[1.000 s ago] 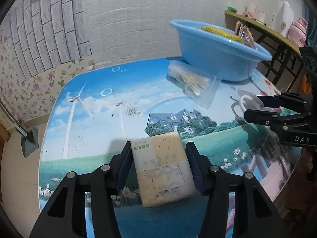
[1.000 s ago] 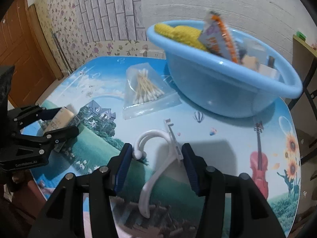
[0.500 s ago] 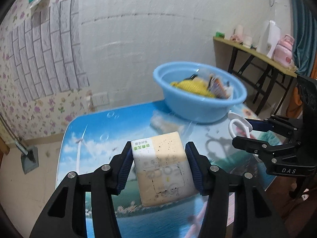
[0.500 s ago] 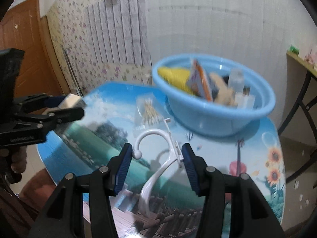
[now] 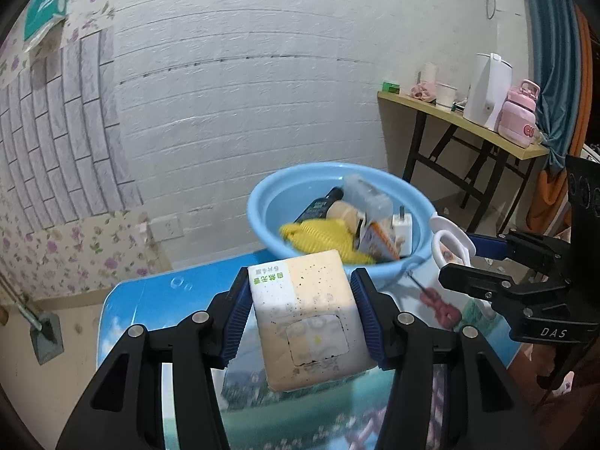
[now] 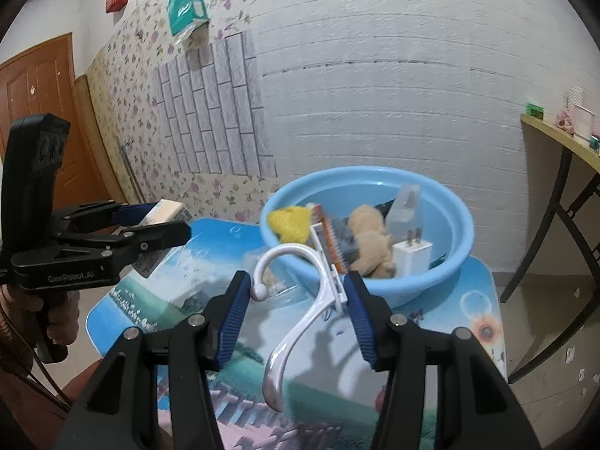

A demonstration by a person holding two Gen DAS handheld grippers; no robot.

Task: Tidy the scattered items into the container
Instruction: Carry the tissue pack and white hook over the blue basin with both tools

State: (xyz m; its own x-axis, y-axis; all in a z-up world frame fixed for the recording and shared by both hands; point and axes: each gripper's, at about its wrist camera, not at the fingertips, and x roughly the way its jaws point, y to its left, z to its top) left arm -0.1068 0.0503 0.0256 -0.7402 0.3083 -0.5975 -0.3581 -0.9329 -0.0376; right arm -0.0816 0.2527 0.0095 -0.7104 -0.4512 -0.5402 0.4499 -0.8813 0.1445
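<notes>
**Helper:** Blue plastic ahead, and both your hands are full. What have you got?

**Me:** My left gripper is pinching a cream tissue pack across its width, pads flat on both long sides. My right gripper is clamped on a white hanger, one pad by the ball-tipped hook, the other against the neck, with the long arm dangling below. Both are up off the table, just short of the basin.

**Helper:** How do you finish this well?

**Me:** I'd carry each one over the near rim before letting go, and I'd judge the hanger the awkward one: its hook or loose arm could catch the rim, so it wants height and a drop towards the open middle. The pack is soft and should land anywhere. I'd also keep the two grippers apart over the basin, since they sit close side by side.

**Helper:** What's already in there?

**Me:** A yellow knitted thing at the left, a white charger plug, a tan plush toy, an orange-edged packet, a dark bottle and a clear plastic piece. The far side is bare.

**Helper:** Anything left out?

**Me:** A clear bag lies on the table beside the basin.
</notes>
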